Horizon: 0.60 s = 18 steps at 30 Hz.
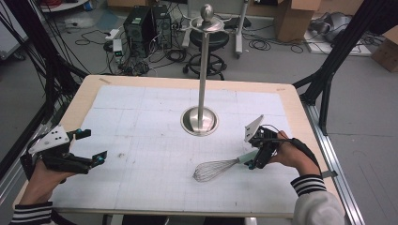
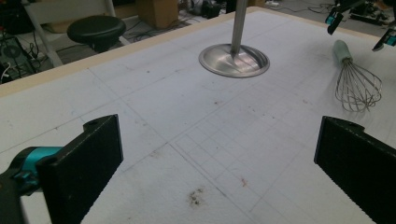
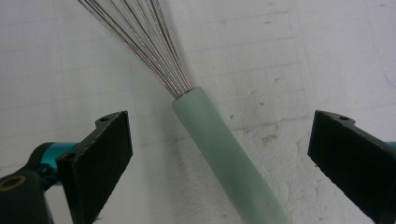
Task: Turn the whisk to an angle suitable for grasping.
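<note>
Right now a whisk lies flat on the white gridded mat that covers the table, a little to the near right of the metal stand, whose round base sits around the middle of the mat. The whisk's wire end points toward the person's left, and its pale green handle points the other way, toward the right gripper.

That right gripper is down at the handle with its jaws spread wide. In the right gripper view the green handle runs between the two black jaws, with clear mat on either side of it, so neither jaw touches it. The wires fan out away from the gripper.

The left gripper is well to the near left of the stand, close to the table's left edge, held in the person's left hand. Its jaws are also spread apart, with nothing between them but stained mat. From the left gripper view, the stand's base and the whisk sit beyond the gripper, and a black stool stands on the floor past the table edge.
</note>
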Motion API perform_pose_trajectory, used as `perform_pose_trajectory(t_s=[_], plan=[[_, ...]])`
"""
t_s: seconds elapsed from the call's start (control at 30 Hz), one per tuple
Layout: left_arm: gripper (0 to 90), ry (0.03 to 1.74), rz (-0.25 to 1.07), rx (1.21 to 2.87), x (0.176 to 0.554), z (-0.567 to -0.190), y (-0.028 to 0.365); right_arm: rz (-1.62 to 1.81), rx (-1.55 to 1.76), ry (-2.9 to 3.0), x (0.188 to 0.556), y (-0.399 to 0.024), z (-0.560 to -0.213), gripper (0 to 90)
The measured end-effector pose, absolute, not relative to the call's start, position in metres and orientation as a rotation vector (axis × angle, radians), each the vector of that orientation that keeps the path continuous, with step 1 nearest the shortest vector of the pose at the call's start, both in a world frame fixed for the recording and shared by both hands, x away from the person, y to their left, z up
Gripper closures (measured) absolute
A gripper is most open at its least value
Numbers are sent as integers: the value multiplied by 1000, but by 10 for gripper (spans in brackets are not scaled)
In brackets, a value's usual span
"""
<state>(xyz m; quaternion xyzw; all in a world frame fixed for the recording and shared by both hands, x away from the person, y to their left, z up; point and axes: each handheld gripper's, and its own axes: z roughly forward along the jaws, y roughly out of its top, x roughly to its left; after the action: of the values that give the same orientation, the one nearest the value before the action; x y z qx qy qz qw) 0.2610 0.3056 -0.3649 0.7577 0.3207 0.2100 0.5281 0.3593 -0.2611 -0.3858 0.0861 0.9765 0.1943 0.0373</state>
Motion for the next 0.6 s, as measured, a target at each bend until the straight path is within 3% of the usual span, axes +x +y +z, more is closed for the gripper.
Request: perform_pose_trajectory(t_s=[0.07,0.13,0.4,0.6], plan=[[17,765,501,1812,261,-365,306,581,257,3010,360,-259,-388,73],[17,765,500,1814,261,-365,306,554,260,3024,361,-258,-391,163],[17,772,496,1815,262,-367,307,515,230,3048,364,-254,-397,175],[17,768,495,1820,262,-367,306,487,219,3069,365,-252,-402,251]])
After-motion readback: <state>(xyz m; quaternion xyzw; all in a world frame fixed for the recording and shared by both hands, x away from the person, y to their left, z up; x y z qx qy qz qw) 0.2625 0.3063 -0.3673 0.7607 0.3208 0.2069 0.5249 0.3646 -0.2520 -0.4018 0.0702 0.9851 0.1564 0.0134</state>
